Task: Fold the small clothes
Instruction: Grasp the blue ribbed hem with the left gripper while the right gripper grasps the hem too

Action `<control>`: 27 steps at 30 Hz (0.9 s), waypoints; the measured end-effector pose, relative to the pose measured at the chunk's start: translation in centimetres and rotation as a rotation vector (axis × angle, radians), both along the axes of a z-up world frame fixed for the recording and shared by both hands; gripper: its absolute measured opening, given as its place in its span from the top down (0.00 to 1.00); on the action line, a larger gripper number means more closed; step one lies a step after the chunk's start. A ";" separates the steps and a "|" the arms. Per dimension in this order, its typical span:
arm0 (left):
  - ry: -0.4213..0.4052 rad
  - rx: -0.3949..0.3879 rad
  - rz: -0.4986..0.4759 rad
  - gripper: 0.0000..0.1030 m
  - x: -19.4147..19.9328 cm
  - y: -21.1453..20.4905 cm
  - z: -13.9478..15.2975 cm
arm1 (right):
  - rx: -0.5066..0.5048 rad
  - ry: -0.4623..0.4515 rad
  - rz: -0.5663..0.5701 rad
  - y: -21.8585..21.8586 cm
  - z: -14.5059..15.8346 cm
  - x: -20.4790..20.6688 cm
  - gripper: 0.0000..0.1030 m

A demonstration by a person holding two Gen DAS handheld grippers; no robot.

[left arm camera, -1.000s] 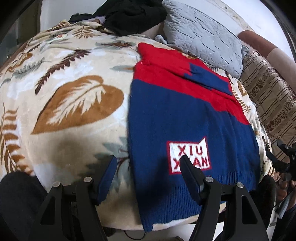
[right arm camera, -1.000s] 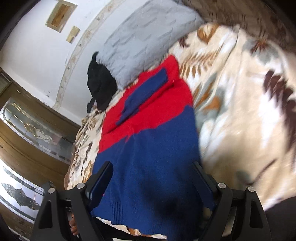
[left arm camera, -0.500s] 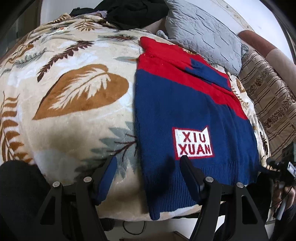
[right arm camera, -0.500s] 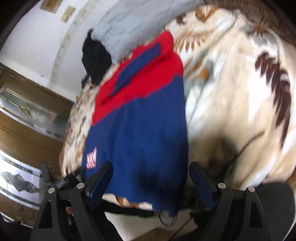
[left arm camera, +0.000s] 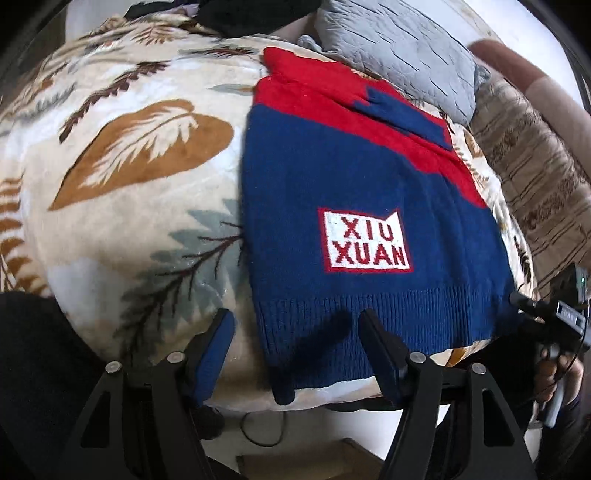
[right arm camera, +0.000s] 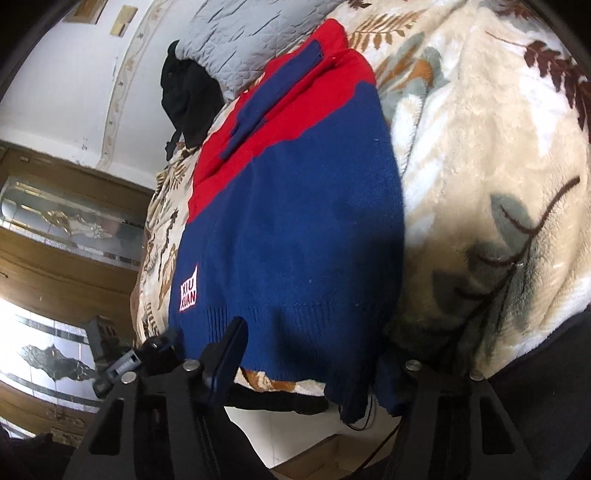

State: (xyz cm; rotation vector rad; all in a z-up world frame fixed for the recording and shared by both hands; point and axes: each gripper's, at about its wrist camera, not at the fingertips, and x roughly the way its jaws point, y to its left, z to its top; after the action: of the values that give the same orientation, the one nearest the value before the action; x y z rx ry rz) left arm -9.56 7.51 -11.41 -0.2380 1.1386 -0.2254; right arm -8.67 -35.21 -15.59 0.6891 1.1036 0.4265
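Observation:
A small blue and red knit sweater (left arm camera: 332, 192) with a white "XIU XUAN" patch lies flat on a leaf-print blanket (left arm camera: 129, 166), sleeves folded in, hem at the bed's near edge. My left gripper (left arm camera: 295, 332) is open, its jaws standing either side of the hem's left corner, just above it. In the right wrist view the sweater (right arm camera: 295, 221) fills the middle. My right gripper (right arm camera: 314, 354) is open at the hem's right corner; its right finger is partly hidden behind the cloth. Neither holds anything.
A grey quilted pillow (left arm camera: 399, 48) and a black garment (left arm camera: 251, 14) lie at the far end of the bed. A striped brown cushion (left arm camera: 535, 177) sits to the right. The right gripper shows at the left view's right edge (left arm camera: 554, 317). Floor lies below the bed edge.
Both grippers have drawn back toward the near edge of the bed, from over the sweater's body to its hem. Both stayed open. The sweater has not moved.

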 end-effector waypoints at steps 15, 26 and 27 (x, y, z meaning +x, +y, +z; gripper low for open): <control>0.061 -0.088 0.106 0.95 0.8 3.0 0.1 | 0.008 -0.005 -0.081 -3.3 2.3 -0.4 0.89; 0.023 0.009 0.057 0.94 1.2 0.6 0.0 | -0.058 0.022 -0.079 -1.1 1.4 0.7 0.49; 0.041 -0.009 0.049 0.96 1.4 0.9 0.0 | -0.067 0.046 -0.065 -0.8 1.0 0.9 0.96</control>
State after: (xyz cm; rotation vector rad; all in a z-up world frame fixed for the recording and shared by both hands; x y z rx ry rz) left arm -8.15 8.37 -11.42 -0.2796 1.1708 -0.1833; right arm -7.73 -36.03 -14.55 0.6764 1.1307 0.3178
